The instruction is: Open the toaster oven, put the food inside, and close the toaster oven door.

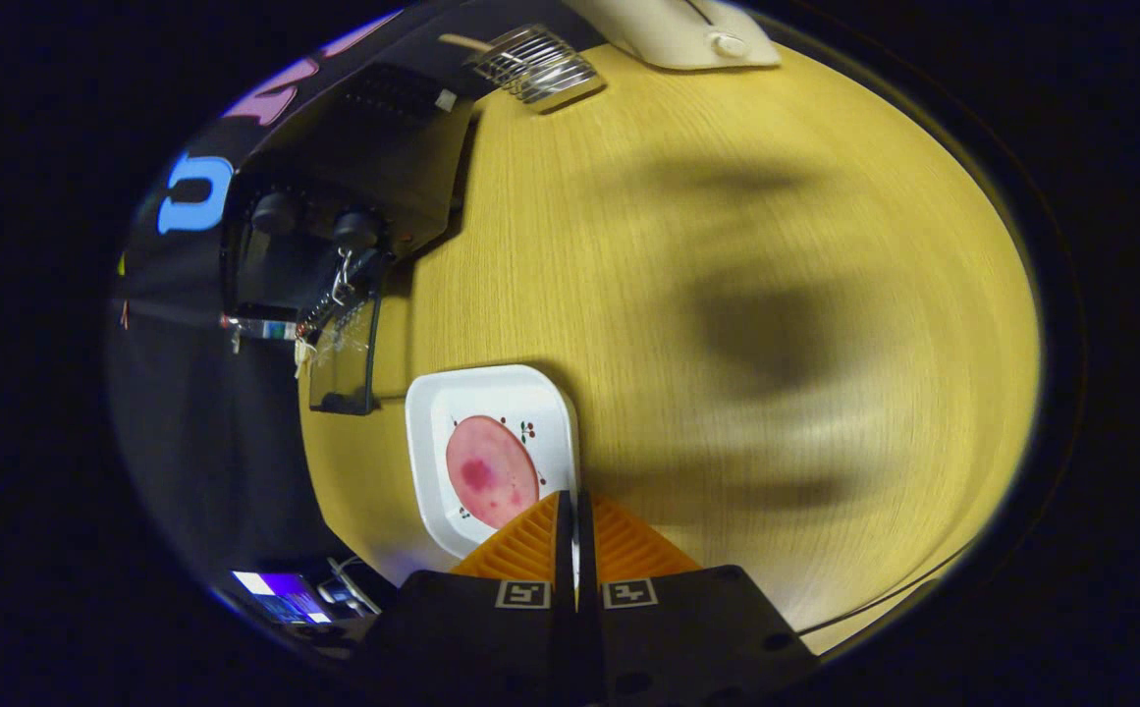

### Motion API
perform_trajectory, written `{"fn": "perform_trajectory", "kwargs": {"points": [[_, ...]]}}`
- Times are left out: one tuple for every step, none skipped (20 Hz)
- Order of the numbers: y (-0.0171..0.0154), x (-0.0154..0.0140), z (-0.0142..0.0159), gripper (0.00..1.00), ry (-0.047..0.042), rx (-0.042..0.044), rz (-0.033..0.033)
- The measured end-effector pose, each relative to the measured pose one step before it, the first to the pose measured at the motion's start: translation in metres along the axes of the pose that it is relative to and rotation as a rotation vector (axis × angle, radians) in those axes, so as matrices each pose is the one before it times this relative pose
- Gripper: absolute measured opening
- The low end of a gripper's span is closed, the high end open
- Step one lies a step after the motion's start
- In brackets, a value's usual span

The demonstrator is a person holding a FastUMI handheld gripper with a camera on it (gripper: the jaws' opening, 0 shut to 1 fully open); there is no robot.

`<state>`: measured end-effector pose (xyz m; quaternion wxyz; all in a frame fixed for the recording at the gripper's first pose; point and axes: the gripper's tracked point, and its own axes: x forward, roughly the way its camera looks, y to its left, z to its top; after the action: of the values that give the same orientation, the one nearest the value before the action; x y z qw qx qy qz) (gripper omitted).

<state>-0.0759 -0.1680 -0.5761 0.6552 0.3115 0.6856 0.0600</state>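
Note:
A white square plate point(442, 412) carries a round pink slice of food point(491, 471). My gripper point(575, 499) is shut on the plate's rim, and a thin white strip of that rim shows between the two fingers. Beyond the plate stands the black toaster oven point(383, 147), with two knobs point(355, 228) on its front. Its glass door point(344, 358) hangs open, with the door's edge close to the far side of the plate. The whole view is rolled sideways over the wooden table point(727, 245).
A wire rack point(535, 64) lies on the table past the oven. Beside it is a cream-white appliance point(687, 34). A thin cable point(903, 589) runs along the table's edge near the fingers. A lit screen point(280, 594) glows below the table.

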Motion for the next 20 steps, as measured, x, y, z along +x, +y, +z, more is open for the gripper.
{"fn": "perform_trajectory", "kwargs": {"points": [[-0.00229,-0.00743,-0.00074,0.05,-0.01956,0.03718,0.01857],[-0.00167,-0.00809,-0.00063,0.05,-0.02160,0.03452,0.01760],[-0.00110,-0.00695,-0.00042,0.05,-0.02026,0.03512,0.01547],[-0.00040,-0.00649,0.00079,0.05,-0.02317,0.03450,0.01351],[0.00026,-0.00722,-0.00144,0.05,-0.02404,0.03450,0.01144],[0.00259,-0.00814,-0.00212,0.05,-0.02489,0.03011,0.01046],[0.00347,-0.00466,-0.00194,0.05,-0.02598,0.01277,0.01402],[0.00231,-0.00394,-0.00177,0.05,-0.02138,0.01348,0.01478],[0.00773,-0.00372,-0.00268,0.05,-0.01650,0.02838,0.02606],[0.00822,-0.00449,-0.00290,0.05,-0.00897,0.02377,0.02577],[0.01350,-0.00276,-0.00379,0.05,-0.01210,0.02386,0.03017],[0.01383,0.00076,-0.00300,0.05,-0.01424,0.02055,0.02739],[0.01331,0.00292,-0.00301,0.05,-0.01258,0.01809,0.02422],[0.01211,0.00148,-0.00502,0.05,-0.01302,0.01602,0.01934],[0.01164,0.00374,-0.00268,0.05,-0.01588,0.01339,0.01343],[0.01124,0.00619,-0.00354,0.05,-0.01317,0.00836,0.01296],[0.00920,0.00736,-0.00359,0.05,-0.01341,0.00998,0.00737],[0.00823,0.00949,-0.00302,0.05,-0.01425,0.00815,0.00254],[0.00842,0.00952,-0.00480,0.05,-0.01348,0.00680,-0.00006],[0.00750,0.01064,-0.00283,0.05,-0.01733,0.01502,-0.00339]]}}
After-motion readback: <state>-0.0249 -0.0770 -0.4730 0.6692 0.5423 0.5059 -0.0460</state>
